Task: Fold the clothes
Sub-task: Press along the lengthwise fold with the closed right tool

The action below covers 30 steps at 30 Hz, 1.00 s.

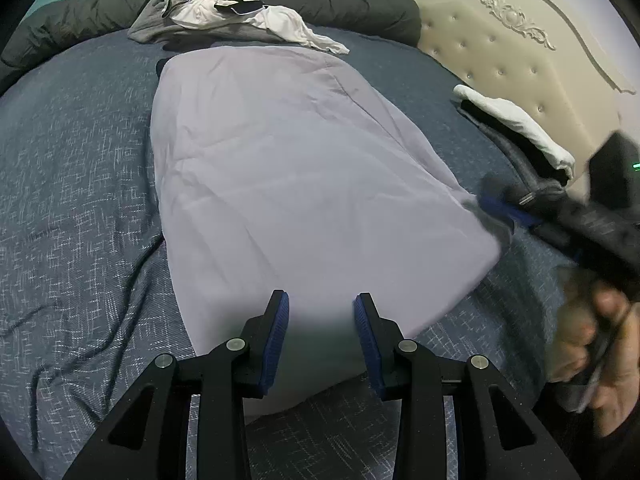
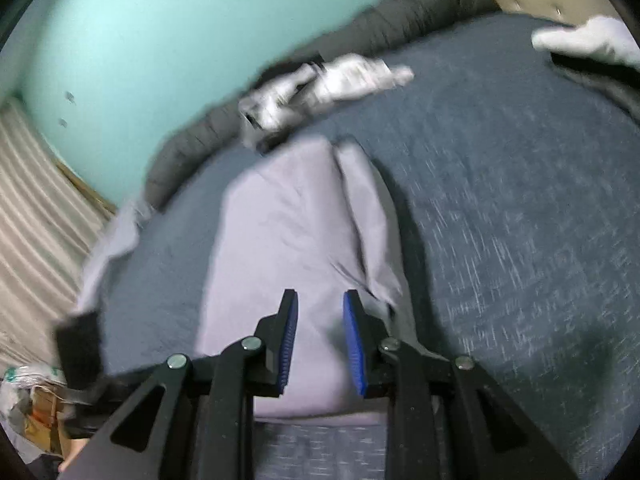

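A lavender garment (image 1: 288, 168) lies flat on the blue bedspread (image 1: 72, 184), folded into a long strip running away from me. My left gripper (image 1: 321, 300) hovers over its near end, open, with nothing between the pads. At the garment's right edge the right gripper (image 1: 500, 210) appears blurred, held by a hand (image 1: 592, 340). The right wrist view is smeared by motion; there the right gripper (image 2: 320, 296) stands over the same lavender garment (image 2: 280, 232), its fingers slightly apart and pressing on nothing. A loose lavender strip (image 2: 108, 244) shows at the left.
A heap of grey and white clothes (image 1: 224, 16) lies at the far end against a rolled dark quilt (image 1: 352, 0). A folded stack topped with white cloth (image 1: 520, 120) sits by the cream headboard (image 1: 520, 32). A teal wall (image 2: 160, 40) stands behind the bed.
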Each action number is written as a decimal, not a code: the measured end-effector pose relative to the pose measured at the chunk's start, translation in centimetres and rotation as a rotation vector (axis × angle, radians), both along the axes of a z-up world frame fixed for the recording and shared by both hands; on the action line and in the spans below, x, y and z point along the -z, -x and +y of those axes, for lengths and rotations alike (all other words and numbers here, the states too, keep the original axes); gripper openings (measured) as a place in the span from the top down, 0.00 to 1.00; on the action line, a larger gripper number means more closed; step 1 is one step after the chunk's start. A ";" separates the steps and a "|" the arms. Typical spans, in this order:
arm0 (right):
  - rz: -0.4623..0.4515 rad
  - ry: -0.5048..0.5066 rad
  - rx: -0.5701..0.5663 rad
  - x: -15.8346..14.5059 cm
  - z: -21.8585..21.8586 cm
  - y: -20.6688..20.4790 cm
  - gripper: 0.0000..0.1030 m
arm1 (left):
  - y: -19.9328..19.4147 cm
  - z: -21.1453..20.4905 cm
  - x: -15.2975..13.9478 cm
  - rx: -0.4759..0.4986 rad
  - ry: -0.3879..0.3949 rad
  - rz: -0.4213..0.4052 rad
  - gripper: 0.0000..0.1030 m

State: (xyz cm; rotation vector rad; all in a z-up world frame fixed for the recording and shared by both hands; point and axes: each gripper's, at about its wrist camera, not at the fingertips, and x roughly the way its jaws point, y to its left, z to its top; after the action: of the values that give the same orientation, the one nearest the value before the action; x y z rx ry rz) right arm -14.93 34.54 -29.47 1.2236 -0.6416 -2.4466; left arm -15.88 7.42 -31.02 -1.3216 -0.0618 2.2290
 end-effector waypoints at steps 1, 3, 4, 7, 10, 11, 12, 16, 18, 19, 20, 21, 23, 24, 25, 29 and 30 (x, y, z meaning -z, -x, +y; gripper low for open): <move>-0.036 -0.015 0.003 1.0 -0.1 0.4 0.86 | 0.0 0.0 0.0 0.001 -0.001 -0.001 0.64; -0.090 -0.044 0.024 2.9 0.3 0.7 1.00 | 0.0 0.0 0.1 0.003 -0.004 -0.004 0.64; -0.106 -0.040 0.029 3.4 0.6 0.7 1.00 | 0.0 0.0 0.1 0.004 -0.005 -0.005 0.64; -0.126 -0.078 0.014 4.0 0.5 0.7 1.00 | 0.0 0.0 0.1 0.007 -0.009 -0.009 0.64; -0.136 -0.132 -0.012 4.4 0.0 0.9 1.00 | 0.0 0.0 0.1 0.011 -0.012 -0.012 0.64; -0.140 -0.138 -0.017 4.5 -0.1 1.0 1.00 | 0.1 0.0 0.1 0.013 -0.013 -0.014 0.64; -0.144 -0.145 -0.022 4.5 -0.1 1.0 1.00 | 0.1 0.0 0.0 0.015 -0.014 -0.015 0.64; -0.129 -0.173 -0.013 1.9 0.5 0.6 1.00 | 0.1 -0.5 -0.4 0.015 -0.025 -0.011 0.63; -0.110 -0.197 -0.013 0.7 0.8 0.2 1.00 | 0.1 -1.1 -1.0 -0.001 -0.042 0.004 0.63; -0.106 -0.206 -0.025 0.3 0.8 0.1 1.00 | 0.3 -1.6 -1.2 -0.014 -0.051 0.008 0.63; -0.108 -0.225 -0.042 0.3 0.6 0.0 1.00 | 0.4 -2.1 -1.3 -0.027 -0.060 0.011 0.63; -0.112 -0.249 -0.062 0.3 0.3 0.0 1.00 | 0.6 -2.5 -1.3 -0.042 -0.063 0.013 0.63; -0.135 -0.282 -0.080 1.2 0.3 -0.1 1.00 | 0.8 -3.2 -1.1 -0.067 -0.068 0.010 0.63; -0.147 -0.287 -0.084 1.7 0.3 0.0 1.00 | 0.9 -3.5 -0.9 -0.076 -0.071 0.007 0.63; -0.160 -0.288 -0.087 2.2 0.3 0.1 1.00 | 0.9 -3.6 -0.5 -0.077 -0.070 0.000 0.63; -0.184 -0.317 -0.106 3.1 -0.2 0.6 1.00 | 0.7 -3.7 0.9 -0.075 -0.062 -0.019 0.64; -0.189 -0.325 -0.110 3.2 -0.4 0.7 1.00 | 0.6 -3.6 1.2 -0.075 -0.061 -0.019 0.64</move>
State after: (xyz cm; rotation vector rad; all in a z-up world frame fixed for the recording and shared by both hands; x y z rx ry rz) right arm -15.66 34.16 -32.68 1.5817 -0.2177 -2.4259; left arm -16.47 3.83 -32.18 -1.3279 -0.1877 2.2582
